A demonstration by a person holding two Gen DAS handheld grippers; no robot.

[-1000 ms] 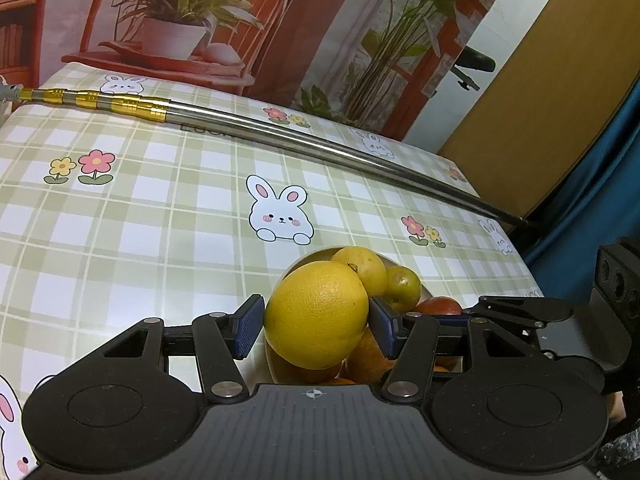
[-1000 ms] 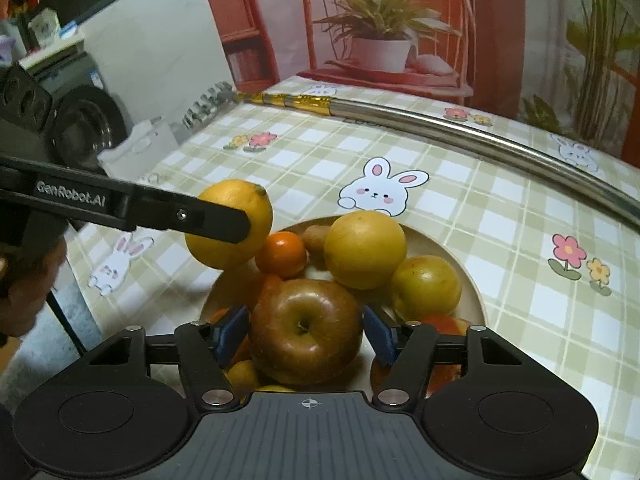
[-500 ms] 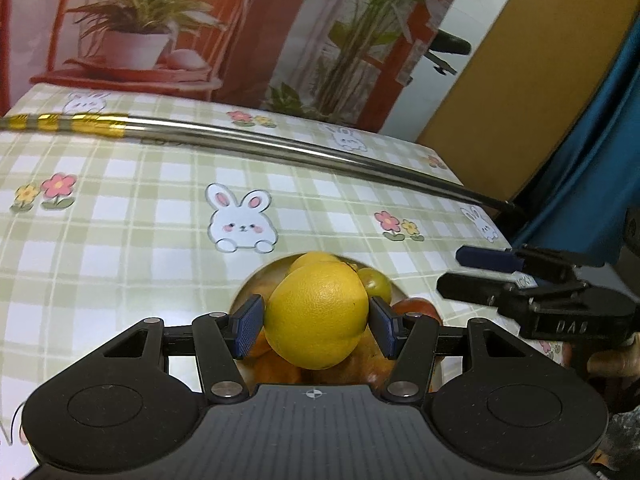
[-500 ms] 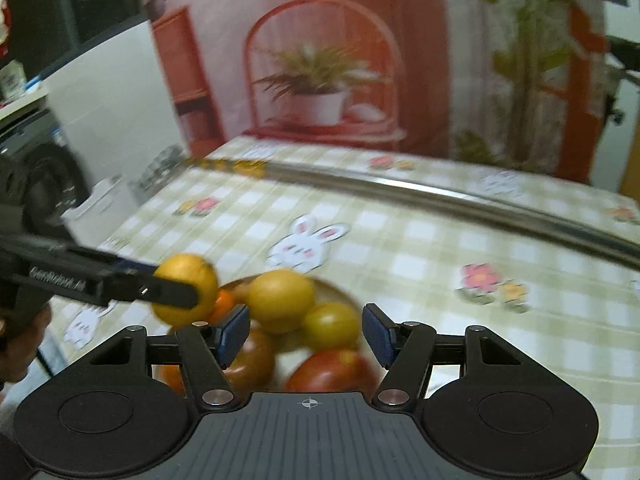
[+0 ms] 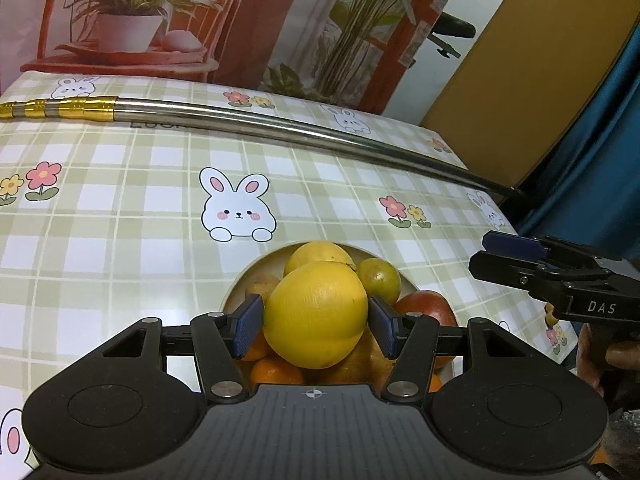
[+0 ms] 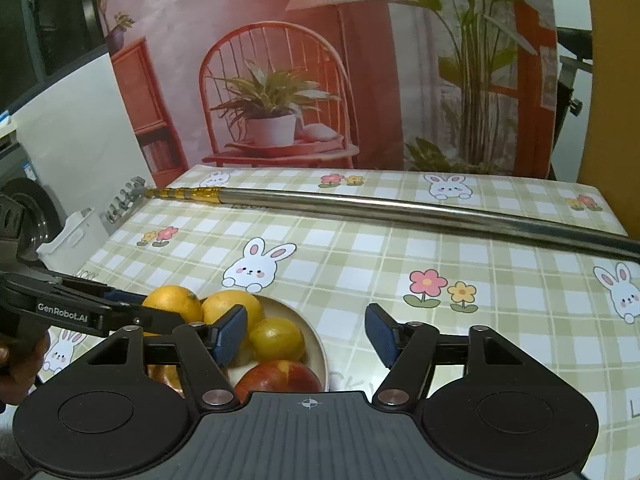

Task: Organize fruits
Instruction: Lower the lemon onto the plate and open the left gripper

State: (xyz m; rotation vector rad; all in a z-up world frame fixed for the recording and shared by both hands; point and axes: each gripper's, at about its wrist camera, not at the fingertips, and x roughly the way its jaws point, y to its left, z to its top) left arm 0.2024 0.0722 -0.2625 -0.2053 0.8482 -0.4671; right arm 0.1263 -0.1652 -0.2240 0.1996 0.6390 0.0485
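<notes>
yellow citrus fruit [image 5: 316, 314] sits clamped in the left gripper [image 5: 316, 326], just above the fruit-filled bowl [image 6: 316, 344] on the near table; the right gripper [image 6: 308, 334], right of the bowl, gapes empty.

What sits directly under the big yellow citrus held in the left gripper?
Under the big yellow citrus, gripped by the left gripper, lies the beige fruit bowl: an orange and a red apple show. The bowl's floor is covered.
</notes>
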